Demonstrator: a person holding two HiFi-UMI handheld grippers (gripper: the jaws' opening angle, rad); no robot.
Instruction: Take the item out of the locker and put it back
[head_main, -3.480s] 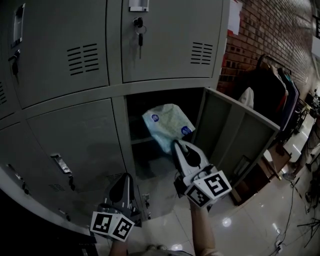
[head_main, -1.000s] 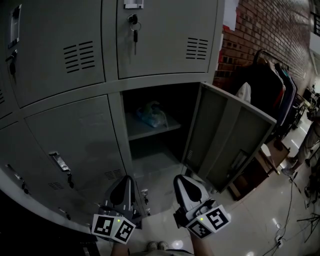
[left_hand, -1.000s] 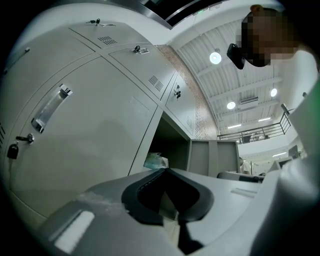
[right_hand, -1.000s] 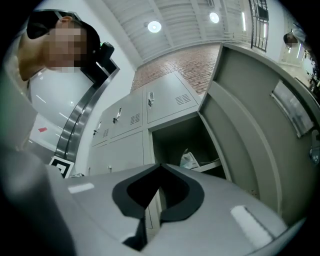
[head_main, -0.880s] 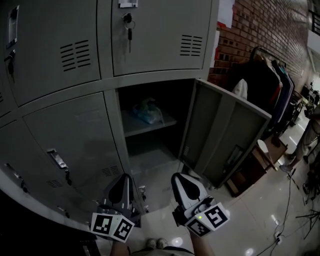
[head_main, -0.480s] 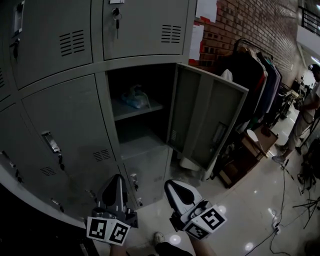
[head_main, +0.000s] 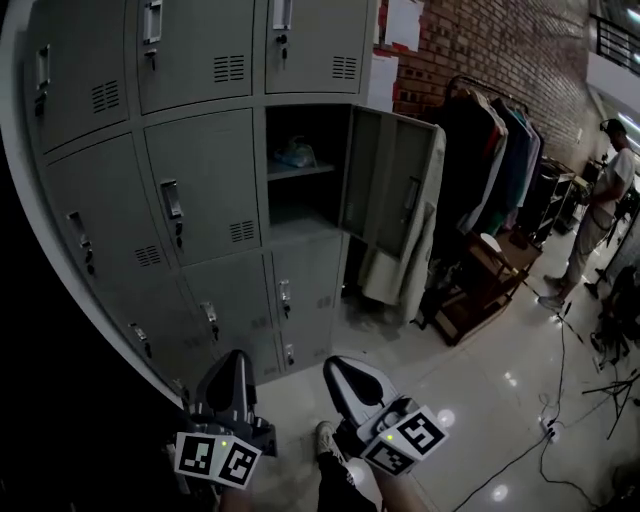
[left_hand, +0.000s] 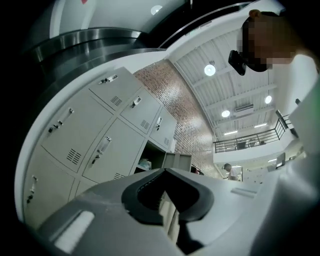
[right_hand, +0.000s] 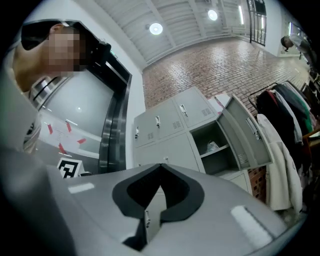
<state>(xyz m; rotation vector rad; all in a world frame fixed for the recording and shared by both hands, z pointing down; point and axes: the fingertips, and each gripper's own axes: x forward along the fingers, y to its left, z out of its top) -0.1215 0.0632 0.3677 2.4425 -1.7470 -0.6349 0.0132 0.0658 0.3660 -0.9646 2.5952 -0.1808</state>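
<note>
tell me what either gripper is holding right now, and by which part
Nothing is held. The left gripper and the right gripper are both shut and empty. The bag lies on the locker shelf.

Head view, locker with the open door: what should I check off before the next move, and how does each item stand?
1. Pale crinkled plastic bag lies on the locker shelf: ok.
2. Grey metal locker door closed: not ok, it stands open.
3. Left gripper empty, jaws together: ok.
4. Right gripper empty, jaws together: ok.
5. Grippers close to the door: not ok, both are far from it.
</note>
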